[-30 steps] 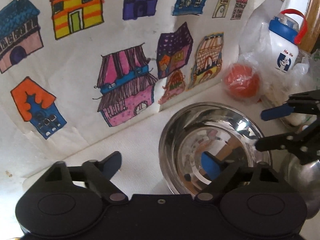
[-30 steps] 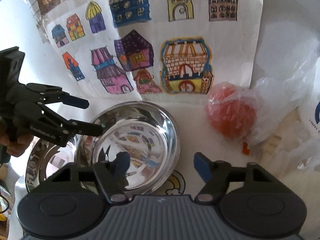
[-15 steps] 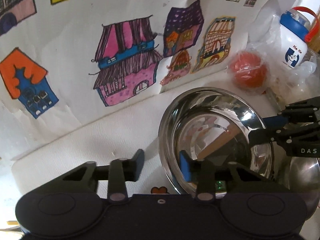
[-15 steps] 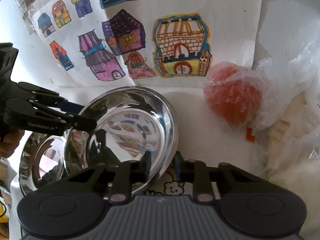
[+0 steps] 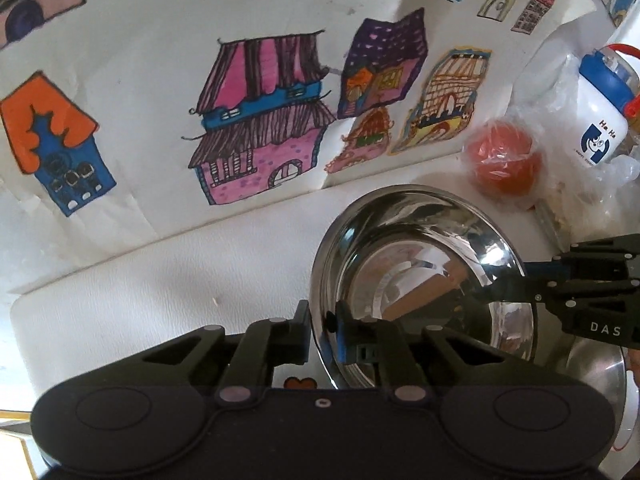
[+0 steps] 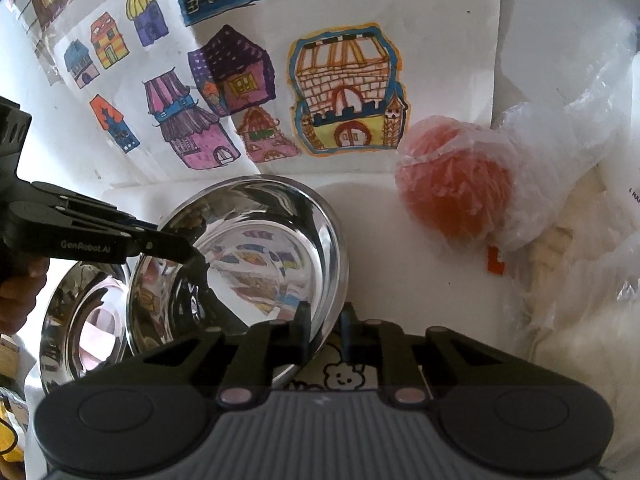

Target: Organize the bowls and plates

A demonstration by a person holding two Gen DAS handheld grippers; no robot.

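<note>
A: State of left gripper [image 5: 322, 330]?
B: Closing on near-left rim of steel bowl [image 5: 420, 264]; one finger outside the wall, one inside, rim between them. Lower centre of left view.

A: Right gripper [image 6: 323, 330]?
B: Closing likewise on the opposite rim of the same bowl, lower centre of right view. Rim pinched between both pads.

A: Bowl location?
B: Centre frame on white table [image 5: 160, 280], below the house drawings [image 5: 260, 128]. Partly overlapping second steel bowl [image 6: 80, 320], lower left of right view.

A: Handling?
B: Probably light, rigid, polished, slippery. Thin rim only; grip opposite edges, keep level, lift slowly. Bagged orange ball [image 6: 456, 184] near, upper right.
</note>
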